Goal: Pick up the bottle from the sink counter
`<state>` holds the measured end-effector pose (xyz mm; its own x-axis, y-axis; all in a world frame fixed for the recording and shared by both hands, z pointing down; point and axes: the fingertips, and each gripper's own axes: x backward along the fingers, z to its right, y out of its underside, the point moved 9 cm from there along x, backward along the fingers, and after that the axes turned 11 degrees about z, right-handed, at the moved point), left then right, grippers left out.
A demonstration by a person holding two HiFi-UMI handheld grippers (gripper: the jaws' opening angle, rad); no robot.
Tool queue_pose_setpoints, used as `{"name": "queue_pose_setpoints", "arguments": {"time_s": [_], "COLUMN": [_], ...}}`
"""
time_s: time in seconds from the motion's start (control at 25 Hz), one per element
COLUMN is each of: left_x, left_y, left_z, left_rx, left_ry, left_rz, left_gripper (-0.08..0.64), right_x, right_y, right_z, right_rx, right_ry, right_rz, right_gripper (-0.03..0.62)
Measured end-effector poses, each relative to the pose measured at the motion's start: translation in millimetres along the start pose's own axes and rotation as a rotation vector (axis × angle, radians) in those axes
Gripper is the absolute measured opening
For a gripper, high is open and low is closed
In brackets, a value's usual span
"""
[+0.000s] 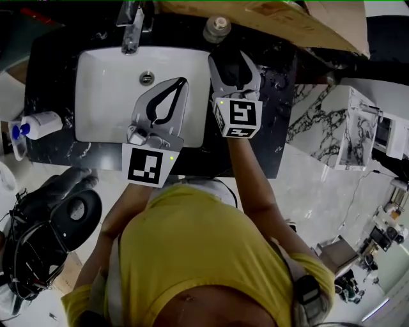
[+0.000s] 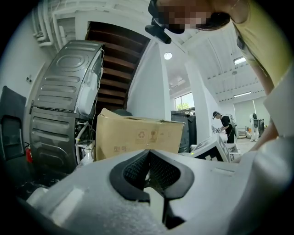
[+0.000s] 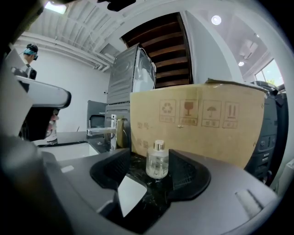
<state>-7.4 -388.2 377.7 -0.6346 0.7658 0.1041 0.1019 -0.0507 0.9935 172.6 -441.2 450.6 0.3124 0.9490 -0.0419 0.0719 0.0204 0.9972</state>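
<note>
A small clear glass bottle point(image 1: 217, 29) with a metal cap stands on the black marble counter point(image 1: 271, 128), to the right of the faucet point(image 1: 132, 29). My right gripper point(image 1: 233, 60) hovers over the counter just short of the bottle, jaws open and empty. In the right gripper view the bottle point(image 3: 157, 160) stands upright beyond the open gripper point(image 3: 149, 170), framed between the two pads without touching them. My left gripper point(image 1: 181, 83) hangs over the white sink point(image 1: 96, 96) with its tips together and nothing held. In its own view the left gripper point(image 2: 148, 158) shows both pads meeting.
A cardboard box point(image 1: 275, 19) leans behind the counter, close behind the bottle point(image 3: 202, 119). A white pump bottle with a blue top point(image 1: 38, 123) lies at the counter's left end. The drain point(image 1: 147, 78) is in the basin. A steel appliance point(image 2: 69, 105) stands beyond.
</note>
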Motion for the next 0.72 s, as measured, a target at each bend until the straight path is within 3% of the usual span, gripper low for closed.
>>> {"name": "queue_pose_setpoints", "arguments": {"time_s": [0.4,0.72], "left_x": [-14.6,-8.7], "left_y": [29.7,38.7], "left_z": [-1.4,-1.3], "left_rx": [0.007,0.018], "left_ry": [-0.019,-0.020], "left_rz": [-0.074,-0.111], "left_gripper": [0.002,0.002], "right_x": [-53.9,-81.9], "right_y": [35.7,37.3], "right_z": [26.2,29.1], "right_rx": [-0.015,-0.037], "right_ry": [0.007,0.022], "right_rz": [-0.060,-0.094], "right_gripper": [0.302,0.311]}}
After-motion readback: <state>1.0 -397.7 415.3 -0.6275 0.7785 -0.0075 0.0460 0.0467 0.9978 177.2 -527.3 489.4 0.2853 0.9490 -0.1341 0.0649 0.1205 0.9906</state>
